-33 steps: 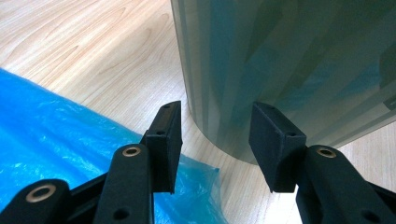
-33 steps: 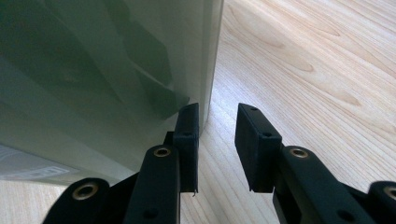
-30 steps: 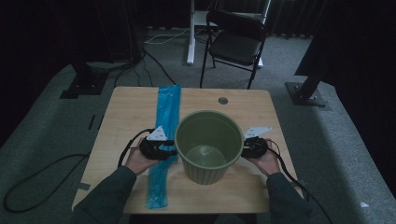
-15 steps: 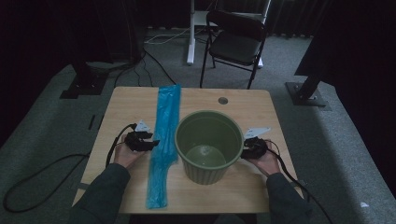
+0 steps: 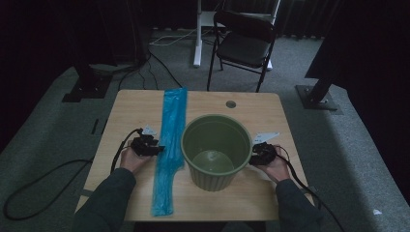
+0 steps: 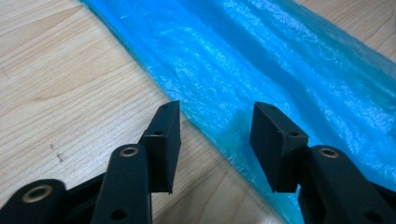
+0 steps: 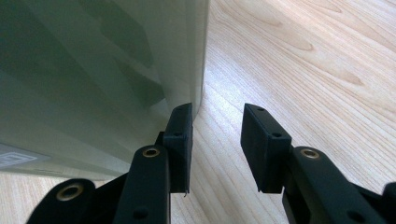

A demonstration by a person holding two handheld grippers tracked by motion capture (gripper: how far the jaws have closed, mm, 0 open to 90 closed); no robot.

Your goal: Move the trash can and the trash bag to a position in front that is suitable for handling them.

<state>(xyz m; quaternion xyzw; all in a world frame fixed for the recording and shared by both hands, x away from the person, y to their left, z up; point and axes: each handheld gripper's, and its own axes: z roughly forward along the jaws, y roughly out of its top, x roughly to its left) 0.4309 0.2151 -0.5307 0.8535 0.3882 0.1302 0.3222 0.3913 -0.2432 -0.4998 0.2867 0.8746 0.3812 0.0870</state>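
Leftward and back toward the table edge the left gripper (image 5: 153, 148) has gone over the last second: it was up against the bin's left side, and now it sits at the bag's left edge, with the bag between it and the bin. The right gripper (image 5: 255, 155) has not shifted and rests at the bin's right flank.

The bag (image 5: 170, 140), a long flat strip of thin blue plastic, lies unopened on the table (image 5: 125, 106), running from the far edge almost to the near edge, just left of the bin and touching or tucked against its base. In the left gripper view the jaws stand apart with the bag's (image 6: 289, 65) edge crossing the gap between them; they straddle it but have not closed on it. The green bin (image 5: 216, 150) stands upright at mid-table, empty, with nothing over its rim. In the right gripper view the jaws are also spread, holding nothing, the inner one close beside the bin's (image 7: 93, 70) wall, whether touching I cannot tell.

By the look of it, the work is lining the bin with the bag, and it has barely begun. What remains: pinch the bag's edge, lift it, open its mouth, lower it into the bin and fold it over the rim. Beyond the table stand a folding chair (image 5: 244, 41) and stand bases on grey carpet.
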